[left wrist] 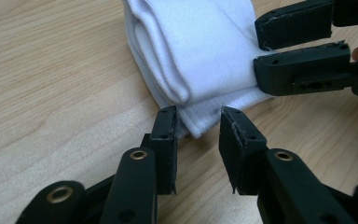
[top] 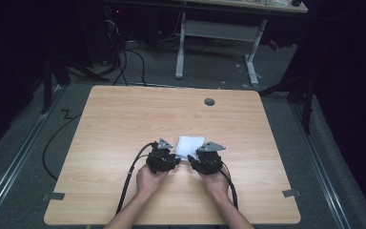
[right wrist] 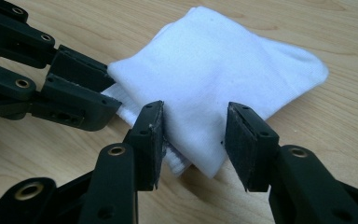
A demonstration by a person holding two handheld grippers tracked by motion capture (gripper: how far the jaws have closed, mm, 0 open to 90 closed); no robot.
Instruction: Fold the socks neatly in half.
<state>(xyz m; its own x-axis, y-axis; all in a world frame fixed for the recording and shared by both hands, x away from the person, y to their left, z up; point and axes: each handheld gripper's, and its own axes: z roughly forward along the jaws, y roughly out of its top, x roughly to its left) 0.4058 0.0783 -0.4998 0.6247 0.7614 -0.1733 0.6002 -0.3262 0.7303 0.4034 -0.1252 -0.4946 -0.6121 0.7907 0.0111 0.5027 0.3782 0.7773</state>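
While both grippers [top: 173, 161] [top: 194, 161] gape narrowly, unclamped, 1 folded white cloth [top: 190, 145] lies between.

The high view is dim: light falls from above onto the counter [top: 124, 124], while the floor and room around it sink into near black, most at the left and right edges. That view is soft and grainy, with small detail lost. Both gripper views are brighter and evenly lit. The white cloth [right wrist: 223, 65] is close to overexposed, its folds faintly shaded, and casts a soft shadow beneath its near edge. The nearest jaw parts at the bottom are slightly blurred.
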